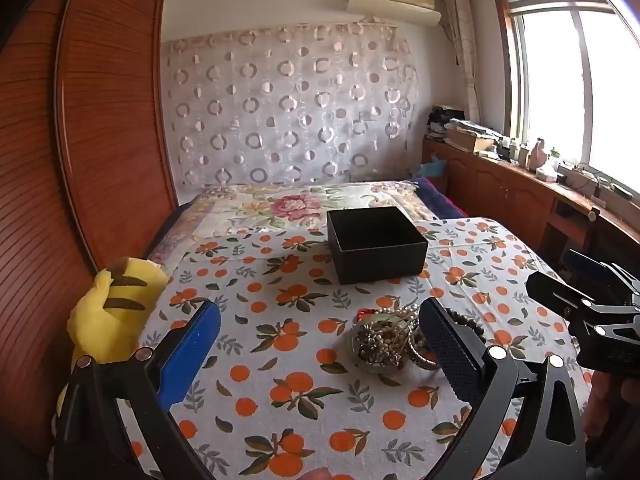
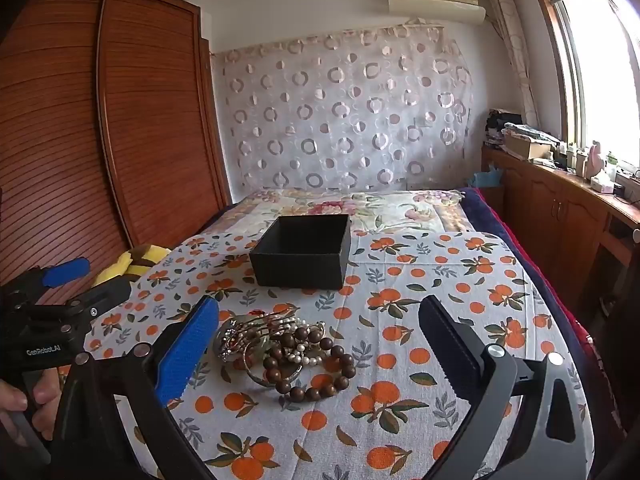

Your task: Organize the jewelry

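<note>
A pile of jewelry (image 2: 280,350) lies on the orange-print cloth: pearl strands, metal bangles and a brown wooden bead bracelet (image 2: 316,372). It also shows in the left wrist view (image 1: 384,340). An open, empty black box (image 2: 304,254) stands behind it, also in the left wrist view (image 1: 376,242). My left gripper (image 1: 320,344) is open and empty, with the pile near its right finger. My right gripper (image 2: 316,344) is open and empty, with the pile between its fingers, closer to the blue one.
A yellow striped plush toy (image 1: 108,312) sits at the cloth's left edge. A wooden wardrobe (image 2: 80,128) stands at the left. A wooden cabinet (image 2: 560,216) with clutter runs under the window at the right. A floral bedspread (image 1: 296,204) lies behind the box.
</note>
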The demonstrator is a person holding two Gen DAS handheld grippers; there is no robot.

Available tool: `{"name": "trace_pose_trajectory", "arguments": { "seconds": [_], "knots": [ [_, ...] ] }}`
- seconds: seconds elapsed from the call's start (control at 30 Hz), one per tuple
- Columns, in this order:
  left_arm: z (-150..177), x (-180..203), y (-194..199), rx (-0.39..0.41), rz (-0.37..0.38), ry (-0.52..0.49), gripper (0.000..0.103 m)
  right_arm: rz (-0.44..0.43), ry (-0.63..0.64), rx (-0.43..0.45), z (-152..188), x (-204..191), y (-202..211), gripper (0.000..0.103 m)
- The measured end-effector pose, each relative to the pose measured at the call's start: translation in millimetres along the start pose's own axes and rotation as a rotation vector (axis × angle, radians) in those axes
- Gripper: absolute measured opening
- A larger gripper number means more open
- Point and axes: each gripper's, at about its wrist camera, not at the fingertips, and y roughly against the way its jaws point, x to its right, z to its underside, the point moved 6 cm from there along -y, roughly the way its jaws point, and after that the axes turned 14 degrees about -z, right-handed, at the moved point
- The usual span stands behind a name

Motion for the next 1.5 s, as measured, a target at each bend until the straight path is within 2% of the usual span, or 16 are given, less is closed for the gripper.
{"name": "trace_pose_trajectory", "arguments": {
  "seconds": [1.5],
  "knots": [
    [-6.2, 1.6, 2.9, 0.009, 0.001, 0.005, 0.097, -0.001, 0.009, 0.012, -3.2, -5.3, 2.0, 0.101]
  ]
}}
